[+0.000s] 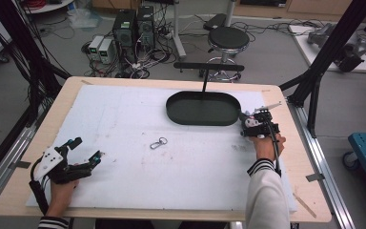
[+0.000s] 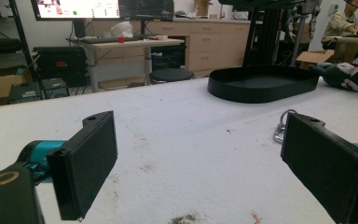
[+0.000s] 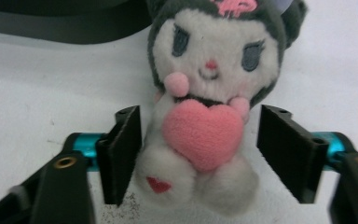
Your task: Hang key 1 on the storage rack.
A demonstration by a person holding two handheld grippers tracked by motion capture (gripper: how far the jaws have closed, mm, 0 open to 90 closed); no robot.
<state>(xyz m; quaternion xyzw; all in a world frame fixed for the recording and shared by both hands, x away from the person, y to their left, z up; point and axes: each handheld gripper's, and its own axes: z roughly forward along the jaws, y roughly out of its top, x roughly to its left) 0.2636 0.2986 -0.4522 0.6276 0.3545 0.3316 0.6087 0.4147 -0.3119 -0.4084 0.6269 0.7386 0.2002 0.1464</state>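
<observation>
- Where the near left corner of the mat [image 1: 138, 186] is, the left gripper [image 1: 83, 152] rests in a hand [image 1: 62, 191]. Its jaws stand wide apart with nothing between them.
- Past it, in the middle of the mat, lies a small metal clip [image 1: 158, 142]. In the left gripper view the clip [image 2: 282, 127] peeks out just behind one jaw.
- Over on the right side, the right gripper [image 1: 252, 125] is held in the other hand [image 1: 266, 145], near the mat's right edge.
- In the right gripper view, a plush toy [image 3: 209, 107] sits on the mat between the two jaws. It has a white face, dark ears and a pink heart [image 3: 203, 133] on its front.
- One jaw looks to touch the toy's side. The other jaw has a gap beside it, so the toy is not squeezed.
- Just behind the toy is a black tray [image 1: 202, 109], close to the far edge of the mat.
- Farther off, on the floor, stands a round stool [image 1: 228, 39].
</observation>
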